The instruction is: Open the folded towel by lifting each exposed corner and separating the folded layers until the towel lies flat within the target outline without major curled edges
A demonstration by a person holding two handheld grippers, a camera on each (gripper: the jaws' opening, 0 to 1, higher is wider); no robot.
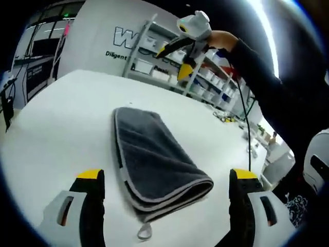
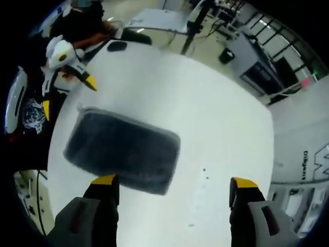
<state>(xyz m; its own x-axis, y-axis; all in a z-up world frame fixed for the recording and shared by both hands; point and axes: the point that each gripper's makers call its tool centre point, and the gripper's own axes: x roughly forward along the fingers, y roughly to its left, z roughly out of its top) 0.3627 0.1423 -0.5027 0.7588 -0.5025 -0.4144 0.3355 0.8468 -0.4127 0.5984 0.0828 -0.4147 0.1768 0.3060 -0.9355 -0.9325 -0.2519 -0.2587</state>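
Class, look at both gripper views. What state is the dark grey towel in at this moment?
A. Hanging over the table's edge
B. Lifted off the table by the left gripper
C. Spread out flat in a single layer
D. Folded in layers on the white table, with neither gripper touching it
D: the towel lies folded on the table, stacked edges visible, while the left gripper and right gripper both stand open and clear of it.

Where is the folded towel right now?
The folded grey towel lies on the white table, ahead of and between the open left gripper jaws.
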